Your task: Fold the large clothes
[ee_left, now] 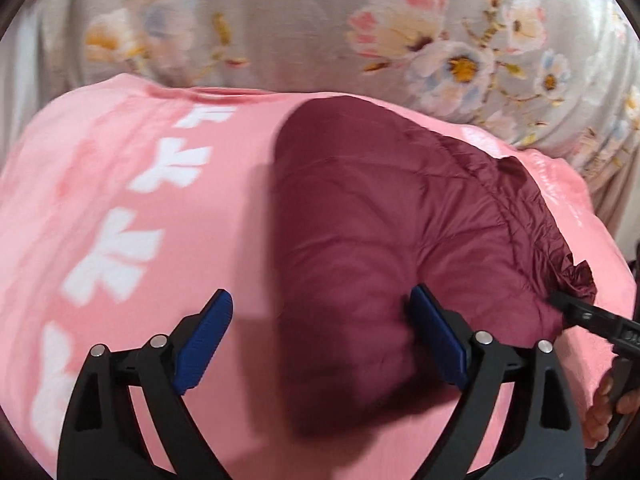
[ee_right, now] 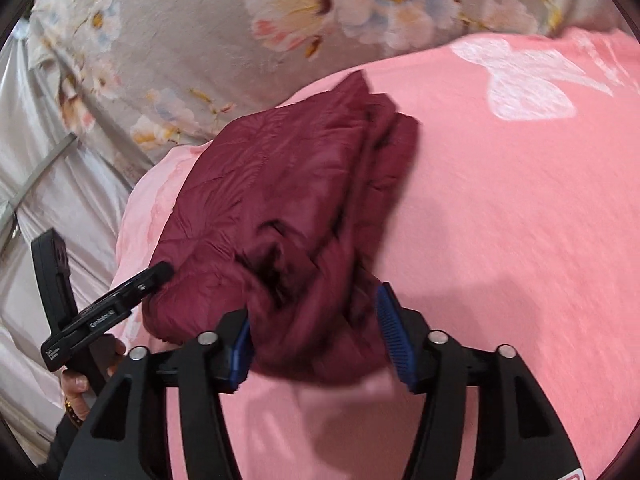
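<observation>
The puffy maroon jacket (ee_left: 384, 240) looks soft, light and slippery. Left gripper (ee_left: 320, 336) fingers are wide; right gripper (ee_right: 316, 336) fingers sit wide around its near edge, a good spot to pinch.

Maroon quilted jacket (ee_left: 380, 240) lay on a pink blanket (ee_left: 120, 320) with white prints; behind, a grey floral sheet (ee_left: 280, 20).

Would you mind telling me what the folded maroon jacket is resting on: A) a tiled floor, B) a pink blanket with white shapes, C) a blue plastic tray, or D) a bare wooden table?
B: the maroon jacket lies on a pink blanket printed with white shapes, with a grey floral sheet beyond it.
</observation>
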Demonstrator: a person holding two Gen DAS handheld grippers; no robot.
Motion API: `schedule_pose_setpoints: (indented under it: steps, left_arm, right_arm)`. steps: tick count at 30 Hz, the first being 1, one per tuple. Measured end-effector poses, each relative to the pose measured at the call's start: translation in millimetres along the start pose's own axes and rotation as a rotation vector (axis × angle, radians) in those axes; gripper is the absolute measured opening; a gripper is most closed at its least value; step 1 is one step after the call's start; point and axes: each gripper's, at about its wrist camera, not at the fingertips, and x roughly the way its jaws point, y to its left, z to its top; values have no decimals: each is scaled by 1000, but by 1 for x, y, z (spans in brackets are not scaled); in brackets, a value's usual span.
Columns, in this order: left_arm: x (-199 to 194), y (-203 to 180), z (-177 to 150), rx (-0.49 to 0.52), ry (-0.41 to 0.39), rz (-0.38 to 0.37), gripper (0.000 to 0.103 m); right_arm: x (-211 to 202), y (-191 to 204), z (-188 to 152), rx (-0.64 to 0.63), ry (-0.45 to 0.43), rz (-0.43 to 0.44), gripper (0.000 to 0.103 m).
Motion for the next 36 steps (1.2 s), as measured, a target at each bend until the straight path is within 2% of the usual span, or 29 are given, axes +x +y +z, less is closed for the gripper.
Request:
schedule_pose_setpoints:
  steps: [1,3,4,5,6,9,11,14,18,22,30,36]
  left_arm:
    - [-6,3,0,-11,15,17,88]
    - [-19,7,2,-35,41,73,88]
    - [-26,7,5,-44,47,124,88]
    - [-30,4,9,-48,45,165,88]
    - [-35,0,14,-49,33,200,88]
    - [-42,-22,28,-38,-4,304,88]
    - [-36,-38,32,-36,1,345,88]
    - [-18,-49,29,-44,29,399,88]
    - [9,-49,14,-72,92,393,88]
    - [18,-50,3,-87,84,394,90]
    - [29,-54,-8,-97,70,398,90]
    - [36,-58,-14,-76,50,411,90]
  right_arm:
    - [-11,-8,-4,40,1,11,58]
    - [-36,-14,-8,76,-17,-28,49]
    - [-43,-9,-7,54,-28,-52,29]
    - [-51,1,-4,7,-37,-92,14]
    - [-55,14,0,-43,-48,-133,10]
    - [-57,64,14,-218,-105,-218,7]
    - [-46,78,20,-252,-106,-234,7]
    - [-15,77,23,-245,-45,-263,6]
    - [14,57,14,-200,28,-299,6]
    - [27,45,7,-166,46,-294,3]
    - [40,41,-2,-160,35,-307,3]
    - [45,45,-9,-217,-3,-341,3]
